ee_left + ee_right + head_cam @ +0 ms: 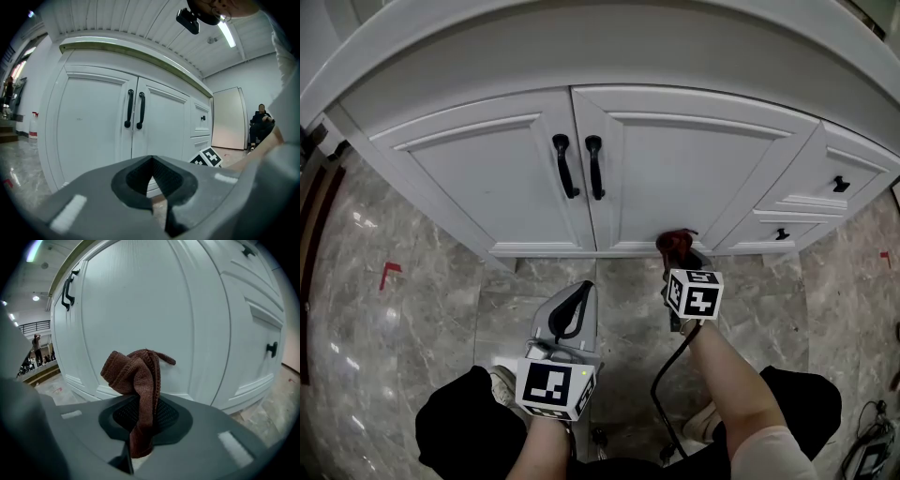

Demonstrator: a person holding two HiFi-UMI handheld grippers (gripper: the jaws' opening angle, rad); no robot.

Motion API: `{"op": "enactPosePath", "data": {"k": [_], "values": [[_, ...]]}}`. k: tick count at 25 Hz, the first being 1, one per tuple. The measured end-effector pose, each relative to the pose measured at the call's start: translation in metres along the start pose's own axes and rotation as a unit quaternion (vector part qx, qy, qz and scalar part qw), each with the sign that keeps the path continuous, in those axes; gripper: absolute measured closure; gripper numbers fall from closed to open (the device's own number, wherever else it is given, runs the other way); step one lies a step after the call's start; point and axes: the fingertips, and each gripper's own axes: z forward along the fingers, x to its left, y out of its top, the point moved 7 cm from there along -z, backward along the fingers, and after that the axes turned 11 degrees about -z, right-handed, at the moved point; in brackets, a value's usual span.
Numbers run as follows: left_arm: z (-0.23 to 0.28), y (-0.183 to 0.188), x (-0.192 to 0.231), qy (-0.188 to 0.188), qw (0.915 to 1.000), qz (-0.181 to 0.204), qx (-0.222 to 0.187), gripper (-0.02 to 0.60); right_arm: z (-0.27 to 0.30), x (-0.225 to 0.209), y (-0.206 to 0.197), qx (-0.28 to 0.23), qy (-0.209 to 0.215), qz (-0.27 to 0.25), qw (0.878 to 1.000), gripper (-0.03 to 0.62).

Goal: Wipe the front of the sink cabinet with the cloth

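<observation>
Right gripper view: my right gripper (140,427) has its fingers (168,416) clamped on a rust-brown knitted cloth (136,376). The cloth stands bunched upright, and the white panelled sink cabinet door (140,301) lies straight ahead, very close; I cannot tell whether they touch. My left gripper (152,164), fingers together and empty, hangs farther back.

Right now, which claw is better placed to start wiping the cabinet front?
Right. The right claw is shut on the cloth and is close to the bottom of the right door. The left claw is shut on nothing and sits farther back from it.
</observation>
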Motion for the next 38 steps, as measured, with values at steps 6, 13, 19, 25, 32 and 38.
{"op": "enactPosePath", "data": {"k": [6,13,19,25,32,38], "values": [[0.01,-0.003,-0.009,-0.011,0.9999,-0.006,0.005,0.581,-0.011,-0.041,-0.01,0.009,-0.023,0.043,0.999,0.51],[0.015,-0.011,-0.011,-0.023,0.9995,0.005,0.021,0.581,-0.019,-0.064,-0.016,0.02,-0.057,0.061,0.996,0.502],[0.006,-0.006,-0.004,-0.026,0.9992,0.012,0.026,0.581,-0.035,-0.083,-0.02,0.037,-0.107,0.078,0.991,0.511],[-0.004,0.021,-0.007,-0.041,0.999,0.016,0.0,0.581,-0.068,-0.034,0.021,-0.034,-0.091,0.067,0.993,0.511],[-0.027,0.069,0.001,-0.032,0.9977,0.028,-0.053,0.581,-0.145,0.049,0.108,-0.165,-0.042,-0.011,0.985,0.511],[-0.06,0.099,0.007,-0.036,0.994,0.02,-0.101,0.581,-0.216,0.09,0.145,-0.229,-0.046,-0.038,0.971,0.511]]}}
